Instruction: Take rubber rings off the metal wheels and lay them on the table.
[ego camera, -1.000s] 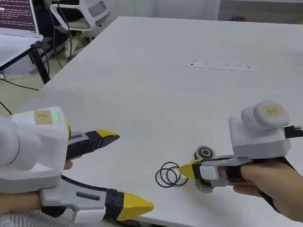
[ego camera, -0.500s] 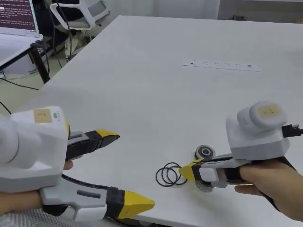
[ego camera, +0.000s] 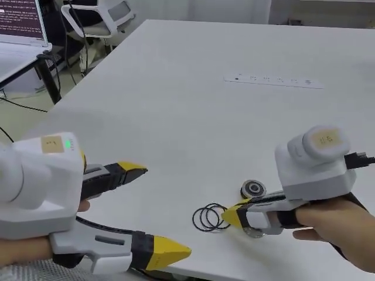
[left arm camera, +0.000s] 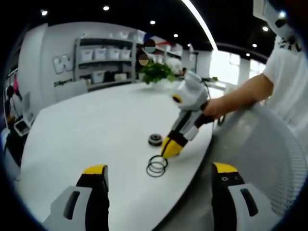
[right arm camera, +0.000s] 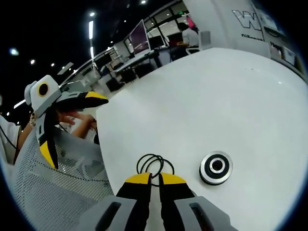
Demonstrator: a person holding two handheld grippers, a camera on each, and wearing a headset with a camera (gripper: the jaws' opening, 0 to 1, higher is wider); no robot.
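Note:
Three thin black rubber rings (ego camera: 209, 216) lie overlapped on the white table (ego camera: 193, 111) near its front edge. A metal wheel with a black rim (ego camera: 253, 188) lies flat just right of them. A second metal wheel (ego camera: 253, 233) peeks out from under my right gripper (ego camera: 230, 215). That gripper is shut, and its yellow tips touch the right edge of the rings (right arm camera: 154, 163); I cannot tell if a ring is pinched. The wheel (right arm camera: 216, 167) sits beside its jaws. My left gripper (ego camera: 163, 212) stands wide open at the left, holding nothing, apart from the rings (left arm camera: 157, 166).
A white power strip (ego camera: 272, 82) lies further back on the table. The front table edge runs just below the rings. A mesh chair back (right arm camera: 57, 187) stands close to the person. An office chair (ego camera: 96, 17) and a monitor (ego camera: 20, 20) stand beyond the table's left side.
My right gripper has edged a little left and lower, its tips closer onto the rings. The rings, the wheels and the left gripper have stayed put.

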